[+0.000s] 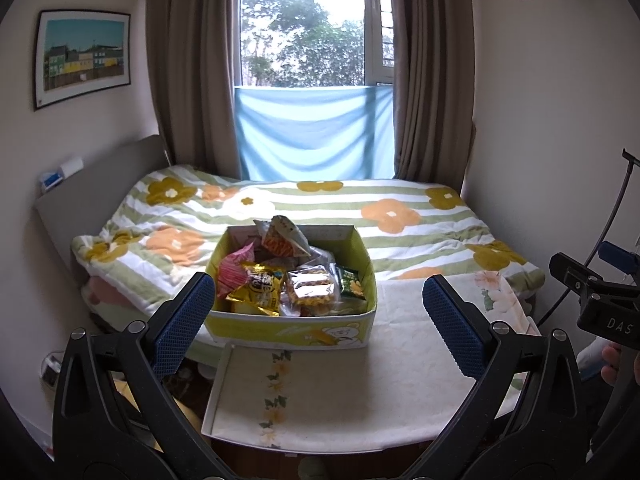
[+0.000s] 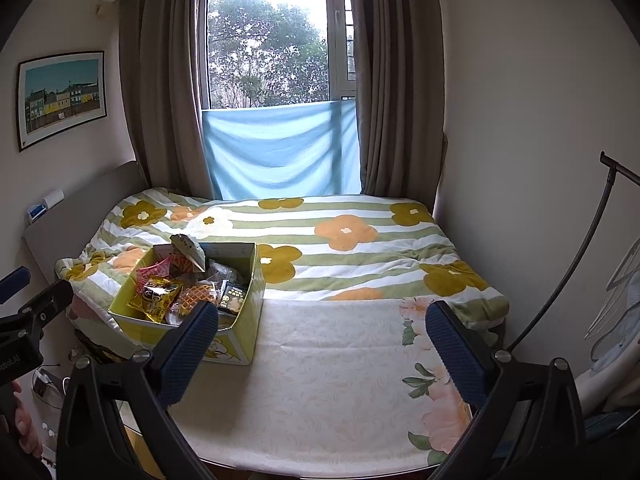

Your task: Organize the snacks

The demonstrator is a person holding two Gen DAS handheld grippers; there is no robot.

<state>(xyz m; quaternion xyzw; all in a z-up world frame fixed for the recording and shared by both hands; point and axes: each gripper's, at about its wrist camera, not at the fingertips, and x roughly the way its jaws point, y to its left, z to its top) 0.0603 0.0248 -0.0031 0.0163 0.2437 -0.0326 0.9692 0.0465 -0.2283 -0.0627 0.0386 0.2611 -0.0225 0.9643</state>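
You hold your left gripper (image 1: pixel 318 312) and right gripper (image 2: pixel 322 338) with jaws wide and empty above the bed (image 2: pixel 340 380), where the yellow snack box (image 1: pixel 292 330) sits packed with wrapped snacks (image 1: pixel 280 276).

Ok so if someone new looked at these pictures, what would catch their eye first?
Probably the yellow box heaped with bright snack packets, sitting on the near part of the bed. Behind it spreads the flowered striped blanket, and further back the bright window between brown curtains. Both the left gripper and right gripper are open and empty.
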